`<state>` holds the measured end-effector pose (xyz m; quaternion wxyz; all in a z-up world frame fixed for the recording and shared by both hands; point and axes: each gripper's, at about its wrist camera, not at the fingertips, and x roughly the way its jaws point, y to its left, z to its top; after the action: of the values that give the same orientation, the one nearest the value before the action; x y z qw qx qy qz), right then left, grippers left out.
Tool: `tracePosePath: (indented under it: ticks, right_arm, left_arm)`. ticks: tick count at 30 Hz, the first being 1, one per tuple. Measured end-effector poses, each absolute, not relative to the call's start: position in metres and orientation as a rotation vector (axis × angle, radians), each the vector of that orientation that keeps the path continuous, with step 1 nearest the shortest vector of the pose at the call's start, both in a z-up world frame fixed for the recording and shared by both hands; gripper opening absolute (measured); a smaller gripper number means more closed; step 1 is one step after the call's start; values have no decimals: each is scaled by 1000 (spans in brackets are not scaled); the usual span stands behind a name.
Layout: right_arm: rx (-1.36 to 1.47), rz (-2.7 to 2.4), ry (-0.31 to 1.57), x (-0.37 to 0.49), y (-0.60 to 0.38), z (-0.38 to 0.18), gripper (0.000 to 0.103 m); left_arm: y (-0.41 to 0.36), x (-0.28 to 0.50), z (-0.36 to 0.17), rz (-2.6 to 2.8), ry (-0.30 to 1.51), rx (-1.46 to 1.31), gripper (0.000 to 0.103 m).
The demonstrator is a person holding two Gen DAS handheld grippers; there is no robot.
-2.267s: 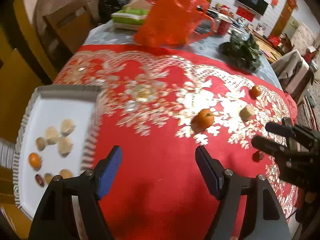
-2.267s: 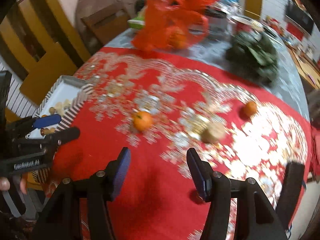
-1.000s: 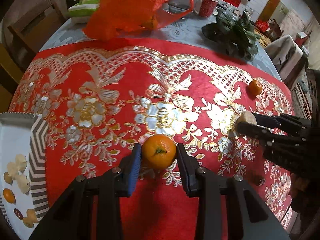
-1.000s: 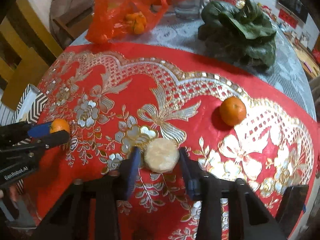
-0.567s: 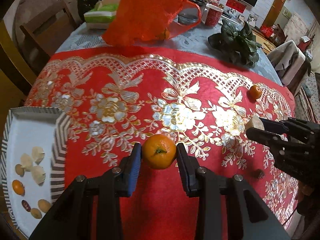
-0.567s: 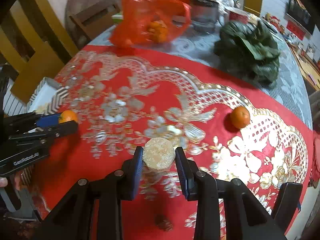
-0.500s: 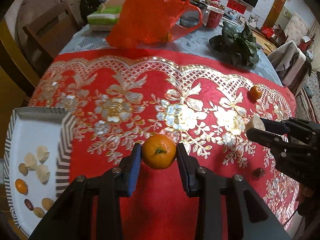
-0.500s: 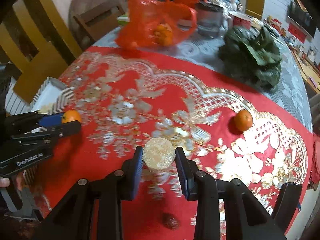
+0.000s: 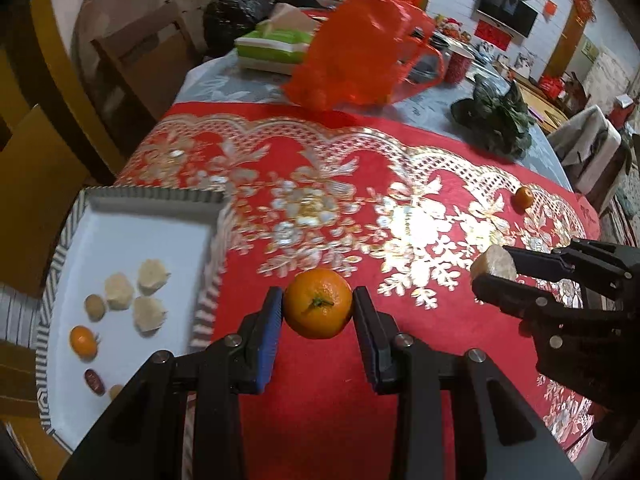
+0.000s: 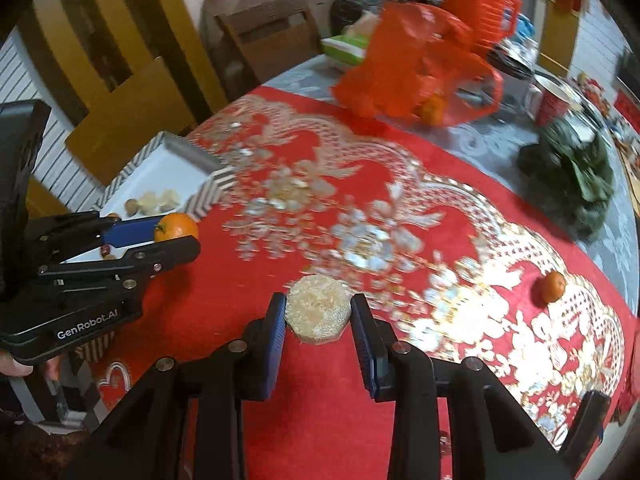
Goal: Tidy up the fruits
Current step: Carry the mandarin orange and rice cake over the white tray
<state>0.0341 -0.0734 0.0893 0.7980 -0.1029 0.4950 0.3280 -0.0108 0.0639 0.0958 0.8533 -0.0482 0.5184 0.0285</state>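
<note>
My left gripper is shut on an orange tangerine, held above the red cloth just right of the striped white tray. That tray holds several pale fruit pieces, a small orange fruit and a dark date. My right gripper is shut on a pale round fruit slice. From the left wrist the right gripper shows at the right with the slice. From the right wrist the left gripper shows at the left, near the tray. Another tangerine lies on the cloth far right.
A red gold-patterned tablecloth covers the near table. At the back are a red plastic bag with fruit inside, a green-and-white box, leafy greens and a red cup. Wooden chairs stand to the left.
Both grippers have risen and moved left toward the tray, each keeping its fruit. The tray now shows larger and closer in both views.
</note>
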Motion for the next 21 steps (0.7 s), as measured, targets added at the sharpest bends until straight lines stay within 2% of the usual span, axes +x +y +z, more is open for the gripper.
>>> tracePosePath:
  ticks: [21]
  right_arm:
    - [-345, 883, 1010, 2, 42, 106, 35]
  left_arm:
    - [165, -65, 108, 234, 1056, -208, 34]
